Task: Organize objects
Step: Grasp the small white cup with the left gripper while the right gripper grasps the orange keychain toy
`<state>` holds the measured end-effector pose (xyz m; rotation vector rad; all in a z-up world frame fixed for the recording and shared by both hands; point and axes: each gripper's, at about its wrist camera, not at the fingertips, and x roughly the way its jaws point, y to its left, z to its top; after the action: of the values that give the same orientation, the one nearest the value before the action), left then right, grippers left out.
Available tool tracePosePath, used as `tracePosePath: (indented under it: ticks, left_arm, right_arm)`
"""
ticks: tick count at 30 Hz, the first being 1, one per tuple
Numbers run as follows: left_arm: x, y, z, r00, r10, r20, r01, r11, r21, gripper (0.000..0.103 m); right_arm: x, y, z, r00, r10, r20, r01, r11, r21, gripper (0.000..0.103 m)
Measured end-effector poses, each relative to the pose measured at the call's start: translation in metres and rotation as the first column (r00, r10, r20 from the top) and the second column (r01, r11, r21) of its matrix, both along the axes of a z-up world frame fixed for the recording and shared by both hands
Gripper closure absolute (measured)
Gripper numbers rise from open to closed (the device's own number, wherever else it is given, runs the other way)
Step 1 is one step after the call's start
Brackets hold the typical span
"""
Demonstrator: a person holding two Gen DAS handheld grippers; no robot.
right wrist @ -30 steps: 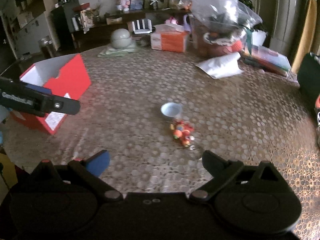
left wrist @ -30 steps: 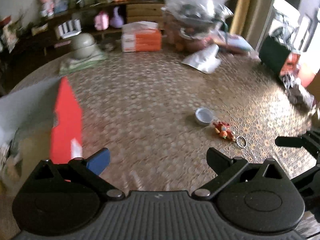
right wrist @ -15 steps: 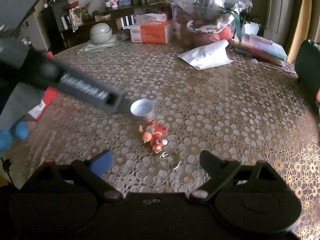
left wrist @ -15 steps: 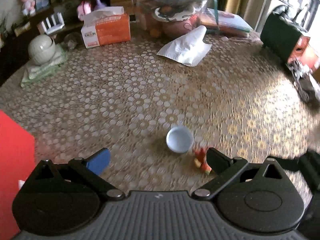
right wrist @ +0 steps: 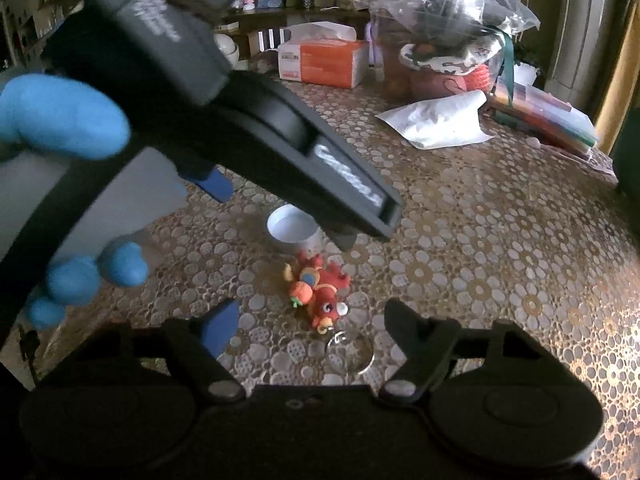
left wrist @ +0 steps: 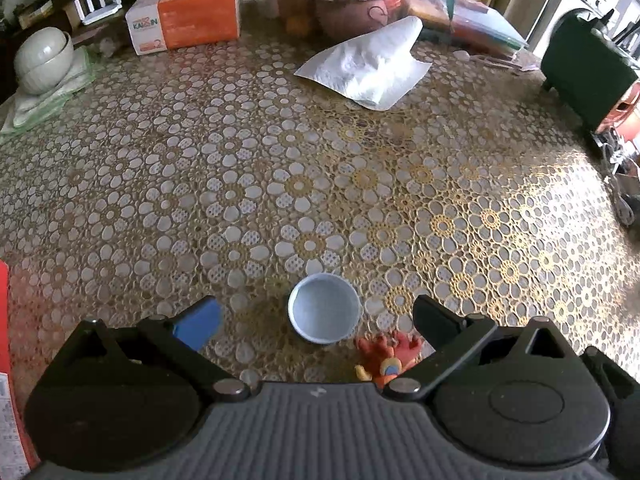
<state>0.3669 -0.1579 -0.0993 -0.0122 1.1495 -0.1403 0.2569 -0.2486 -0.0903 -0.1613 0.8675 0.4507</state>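
Since the earlier frames the left gripper (left wrist: 316, 320) has swung away from the red box (left wrist: 4, 360) and come down over the small white cup (left wrist: 324, 307), which has slid from mid-picture to the 6 o'clock part of its view; the right gripper (right wrist: 310, 320) has dropped closer to the red toy keychain (right wrist: 318, 294), and its jaws have just been closing, with nothing pressed between them.

In the left wrist view the left gripper's jaws stand spread, the cup lying between the two fingertips and clear of both. The keychain (left wrist: 388, 356) peeks out at 5 o'clock of the cup, just beside it, partly hidden by the right-hand finger. The red box shows only as a sliver at 9 o'clock on the frame edge.

In the right wrist view the right gripper's jaws stand apart, the keychain's metal ring (right wrist: 350, 354) lying on the lace-patterned surface (right wrist: 480, 240) between the fingertips; the toy body sits just beyond, at 12 o'clock of the ring. The cup (right wrist: 292, 230) stands at 11 o'clock of the toy. A hand in a blue glove (right wrist: 64, 120) carries the left gripper (right wrist: 276, 204), which crosses the frame from 10 o'clock. At the far edge of the surface, around 12 o'clock, rest an orange tissue box (right wrist: 324, 64) and a crumpled white paper (right wrist: 440, 122).
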Motion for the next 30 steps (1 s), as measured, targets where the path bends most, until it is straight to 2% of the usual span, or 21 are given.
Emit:
tracePosePath:
  ticks: [4, 6, 8, 12, 14, 15, 17, 20, 25, 30]
  left_arm:
    - [0.001, -0.002, -0.004, 1.000, 0.004, 0.003, -0.004, 1.000, -0.013, 0.001]
    - [0.001, -0.003, -0.005, 1.000, -0.001, 0.010, 0.001, 1.000, -0.010, 0.006]
    - [0.002, -0.005, -0.008, 1.000, -0.001, 0.005, 0.001, 1.000, -0.008, 0.023]
    - [0.000, -0.009, -0.007, 0.999, -0.019, 0.025, 0.019, 1.000, 0.010, 0.034]
    - [-0.004, -0.012, -0.005, 0.999, -0.027, 0.041, 0.026, 0.999, 0.040, 0.049]
    - [-0.004, -0.012, -0.005, 0.998, -0.031, 0.047, 0.029, 0.998, 0.047, 0.052]
    - [-0.005, -0.010, -0.004, 0.998, -0.027, 0.051, 0.025, 0.998, 0.051, 0.064]
    - [-0.005, -0.005, -0.004, 0.998, -0.026, 0.053, 0.023, 0.999, 0.046, 0.065]
    - [-0.008, 0.008, 0.001, 0.998, -0.004, 0.062, 0.002, 0.999, 0.034, 0.065]
    - [-0.018, 0.023, 0.010, 0.998, 0.005, 0.066, -0.007, 1.000, 0.023, 0.065]
  right_arm:
    - [0.007, 0.001, -0.004, 1.000, 0.004, -0.001, -0.004, 1.000, 0.000, 0.036]
    - [0.010, 0.000, -0.006, 1.000, -0.003, -0.012, 0.003, 1.000, 0.006, 0.039]
    - [0.013, 0.001, -0.009, 1.000, -0.008, -0.022, 0.008, 1.000, 0.005, 0.042]
    - [0.013, 0.006, -0.012, 1.000, -0.004, -0.015, 0.004, 1.000, -0.016, 0.045]
    - [0.012, 0.008, -0.014, 1.000, -0.006, -0.001, 0.006, 0.999, -0.034, 0.049]
    - [0.011, 0.009, -0.014, 1.000, -0.003, 0.007, 0.003, 0.999, -0.041, 0.050]
    - [0.010, 0.010, -0.014, 1.000, 0.000, 0.012, 0.000, 0.999, -0.040, 0.061]
    - [0.010, 0.009, -0.013, 1.000, -0.001, 0.021, 0.001, 0.999, -0.044, 0.069]
    - [0.007, 0.008, -0.010, 0.999, -0.021, 0.031, 0.023, 0.998, -0.057, 0.069]
    - [0.003, 0.002, -0.002, 0.999, -0.044, 0.016, 0.045, 0.999, -0.027, 0.069]
